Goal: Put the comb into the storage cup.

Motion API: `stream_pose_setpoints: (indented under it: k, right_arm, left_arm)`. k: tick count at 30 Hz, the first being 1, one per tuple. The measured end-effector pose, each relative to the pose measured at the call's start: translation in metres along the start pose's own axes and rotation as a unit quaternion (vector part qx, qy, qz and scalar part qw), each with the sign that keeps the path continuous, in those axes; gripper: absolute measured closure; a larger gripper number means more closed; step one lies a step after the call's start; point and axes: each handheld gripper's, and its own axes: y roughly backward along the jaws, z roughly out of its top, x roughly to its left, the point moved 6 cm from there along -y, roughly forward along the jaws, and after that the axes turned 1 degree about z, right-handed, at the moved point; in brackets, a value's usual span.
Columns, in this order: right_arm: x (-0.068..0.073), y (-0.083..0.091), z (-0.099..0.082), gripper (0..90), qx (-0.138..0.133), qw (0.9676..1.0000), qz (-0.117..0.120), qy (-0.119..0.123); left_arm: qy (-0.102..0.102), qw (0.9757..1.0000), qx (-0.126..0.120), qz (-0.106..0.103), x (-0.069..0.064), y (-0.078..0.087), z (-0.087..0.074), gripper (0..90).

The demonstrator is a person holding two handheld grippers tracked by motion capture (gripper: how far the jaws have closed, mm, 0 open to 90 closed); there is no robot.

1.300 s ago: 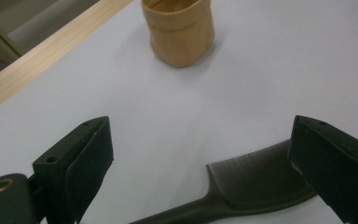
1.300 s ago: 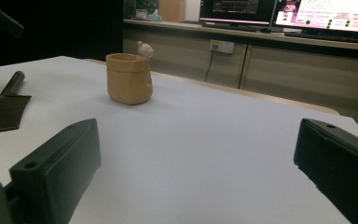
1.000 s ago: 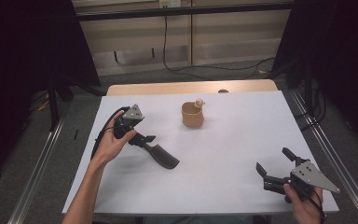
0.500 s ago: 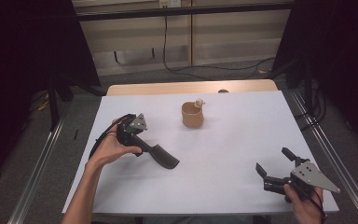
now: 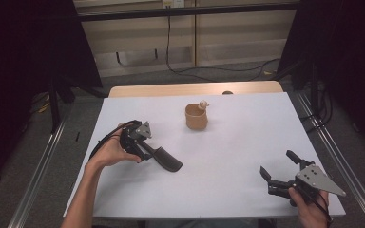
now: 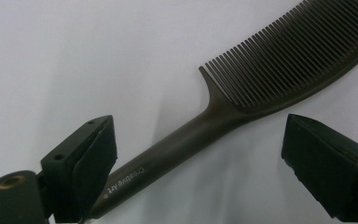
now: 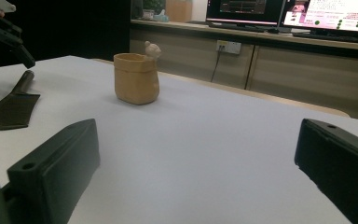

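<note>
A dark brown comb (image 5: 167,161) lies flat on the white table (image 5: 228,142), teeth end toward the middle. My left gripper (image 5: 147,152) is low over its handle. In the left gripper view the handle (image 6: 177,149) runs between the two black pads (image 6: 95,163), close to the left pad and well apart from the right one. The jaws have just been closing with the handle between them, but they do not press on it. My right gripper (image 5: 277,163) rests open near the front right corner, nothing between its jaws (image 7: 196,140).
A small tan cup (image 5: 196,118) with a tiny figure on its rim stands at the table's middle back, also in the right gripper view (image 7: 136,78). A wooden strip edges the far side. Metal rails run along both sides of the table.
My left hand has sunk and tipped toward the comb, bringing the gripper down around its handle. The right gripper, the comb and the cup stay put.
</note>
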Motion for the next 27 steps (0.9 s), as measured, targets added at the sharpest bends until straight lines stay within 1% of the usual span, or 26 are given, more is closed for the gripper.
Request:
stream_pose_setpoints:
  k: [2,3,4,5,6,8,9,10,13,14,16,17,18,19,20,21,24,25,26,27]
  right_arm:
    - [0.0,0.0,0.0,0.0,0.0,1.0,0.0,0.0]
    - [0.0,0.0,0.0,0.0,0.001,1.0,0.001,0.0]
    - [0.0,0.0,0.0,0.0,0.001,1.0,0.003,0.0]
    - [0.0,0.0,0.0,0.0,0.001,1.0,0.002,0.0]
    - [0.0,0.0,0.0,0.0,0.001,1.0,0.002,0.0]
    - [0.0,0.0,0.0,0.0,0.001,1.0,0.002,0.0]
    - [0.0,0.0,0.0,0.0,0.001,1.0,0.002,0.0]
    - [0.0,0.0,0.0,0.0,0.001,1.0,0.001,0.0]
    - [0.0,-0.001,0.0,0.0,0.001,1.0,0.002,0.002]
    - [0.001,-0.001,0.0,0.0,0.002,1.0,0.002,0.002]
    - [0.0,-0.001,0.0,0.0,0.002,1.0,0.002,0.002]
    - [0.0,-0.001,0.0,0.0,0.002,1.0,0.002,0.003]
    - [0.0,-0.001,0.0,0.0,0.002,1.0,0.003,0.002]
    - [0.0,-0.001,0.0,0.0,0.002,1.0,0.003,0.002]
    - [0.0,-0.001,0.0,0.0,0.002,1.0,0.002,0.003]
    - [0.0,0.0,0.0,0.0,0.002,1.0,-0.001,0.004]
    - [0.0,0.0,0.0,0.0,0.001,1.0,-0.001,0.004]
    - [-0.001,0.0,0.0,0.0,0.001,1.0,-0.002,0.004]
    - [-0.001,0.0,0.0,0.0,0.001,1.0,-0.002,0.004]
    - [0.0,-0.001,0.0,0.0,0.001,1.0,-0.002,0.002]
  left_arm:
    - [-0.005,0.9999,0.01,-0.005,0.001,-0.002,-0.001,12.4]
    - [-0.004,0.9998,0.015,-0.011,0.0,-0.002,-0.001,13.4]
    - [-0.009,0.9997,0.017,-0.017,0.0,-0.004,-0.001,15.6]
    - [-0.015,0.9996,0.021,-0.014,0.0,-0.005,-0.001,17.7]
    - [-0.02,0.9994,0.02,-0.017,-0.001,-0.006,0.0,18.1]
    - [-0.028,0.999,0.028,-0.022,-0.002,-0.008,0.0,18.4]
    - [-0.027,0.9989,0.03,-0.024,-0.003,-0.01,0.0,19.2]
    - [-0.032,0.9987,0.031,-0.026,-0.002,-0.011,0.0,19.6]
    - [-0.026,0.9987,0.032,-0.031,-0.003,-0.014,0.001,19.5]
    - [-0.032,0.9983,0.037,-0.032,-0.003,-0.015,0.0,19.7]
    - [-0.038,0.9977,0.043,-0.037,-0.002,-0.017,-0.001,20.4]
    - [-0.033,0.9979,0.042,-0.038,-0.002,-0.017,-0.002,21.5]
    - [-0.028,0.9981,0.043,-0.035,0.0,-0.018,-0.002,22.6]
    - [-0.028,0.9981,0.043,-0.035,0.0,-0.018,-0.002,22.5]
    - [-0.017,0.9983,0.045,-0.034,0.001,-0.018,-0.003,22.5]
    - [-0.021,0.9981,0.043,-0.038,0.002,-0.018,-0.003,24.9]
    - [-0.027,0.9979,0.042,-0.042,0.003,-0.018,-0.002,26.3]
    - [-0.028,0.9977,0.044,-0.044,0.002,-0.018,-0.002,28.0]
    - [-0.031,0.9975,0.046,-0.043,0.002,-0.018,-0.001,28.0]
    - [-0.029,0.9976,0.047,-0.043,0.002,-0.018,-0.001,29.1]
